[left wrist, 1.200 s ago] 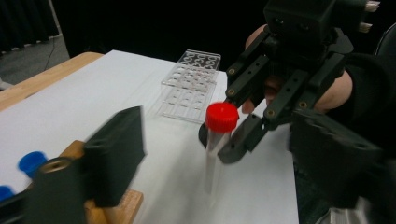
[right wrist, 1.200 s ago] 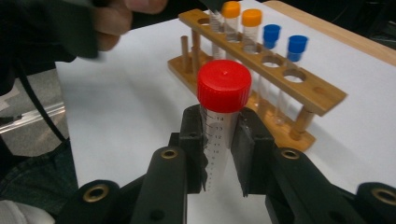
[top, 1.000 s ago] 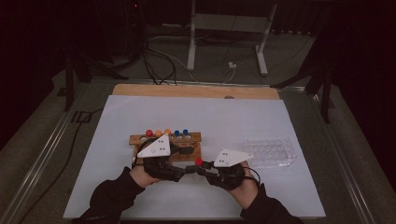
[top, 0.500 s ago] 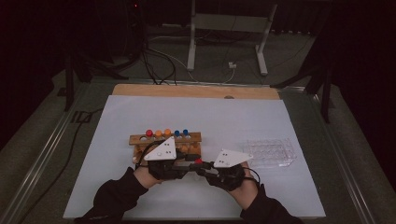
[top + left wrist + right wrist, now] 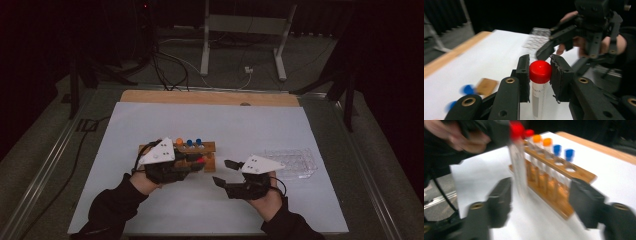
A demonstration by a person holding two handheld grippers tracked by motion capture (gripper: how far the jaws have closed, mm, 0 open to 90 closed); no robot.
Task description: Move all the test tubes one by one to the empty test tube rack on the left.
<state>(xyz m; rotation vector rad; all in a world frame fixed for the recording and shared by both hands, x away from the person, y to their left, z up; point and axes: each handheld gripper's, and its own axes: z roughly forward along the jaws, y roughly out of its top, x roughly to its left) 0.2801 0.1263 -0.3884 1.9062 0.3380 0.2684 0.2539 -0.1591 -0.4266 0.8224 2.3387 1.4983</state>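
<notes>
The left gripper (image 5: 539, 75) is squeezing a tube with a red cap (image 5: 540, 85), and its jaws have just been closing on it, one pad on each side of the cap. The tube sits between the jaws with the cap at the top and the clear body hanging below. So its long way runs up and down, with the cap end leaning a little.

The right gripper (image 5: 224, 172) has just been opening, and nothing is between its jaws. They stand wide apart now. I think it has just let the tube go, so the hand-over from one gripper to the other looks done.

The wooden rack (image 5: 209, 159) is the thing to look at for places. The held tube (image 5: 199, 161) is just at the front of the rack, near its right end. The empty gripper is to the right of the rack, well apart from it. In the rack stand tubes with orange caps (image 5: 542, 142) and blue caps (image 5: 563, 150), and some holes are still bare.

What is left, I would guess, is to stand the red tube straight up in the rack. A clear tray (image 5: 295, 162) lies far to the right of the rack.
</notes>
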